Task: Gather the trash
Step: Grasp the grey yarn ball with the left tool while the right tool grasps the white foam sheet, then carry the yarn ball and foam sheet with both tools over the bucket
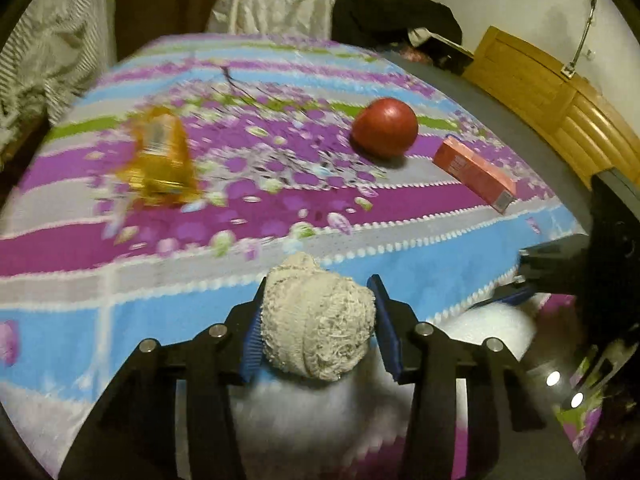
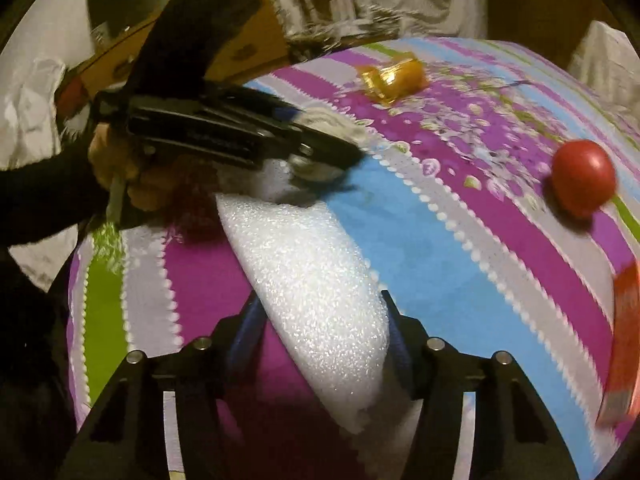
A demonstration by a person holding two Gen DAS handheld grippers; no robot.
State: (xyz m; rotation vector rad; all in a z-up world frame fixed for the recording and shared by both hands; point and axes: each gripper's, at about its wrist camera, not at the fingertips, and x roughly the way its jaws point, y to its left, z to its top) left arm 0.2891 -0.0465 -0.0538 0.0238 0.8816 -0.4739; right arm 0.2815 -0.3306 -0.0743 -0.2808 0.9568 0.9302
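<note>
My left gripper (image 1: 318, 312) is shut on a crumpled beige cloth wad (image 1: 318, 320), held just above the near edge of the bed. My right gripper (image 2: 320, 328) is shut on a white foam sheet (image 2: 308, 280) that curves away toward the left gripper (image 2: 320, 156). The foam also shows in the left wrist view (image 1: 492, 324), under the right gripper (image 1: 528, 276). An orange-gold wrapper (image 1: 160, 160) lies at the left of the bedspread, also in the right wrist view (image 2: 394, 80). A pink carton (image 1: 476, 172) lies at the right.
A red apple (image 1: 386, 126) sits on the floral striped bedspread (image 1: 280, 208), also in the right wrist view (image 2: 582, 178). A wooden headboard (image 1: 540, 88) is at the right. White and dark clothes (image 1: 280, 0) hang behind the bed.
</note>
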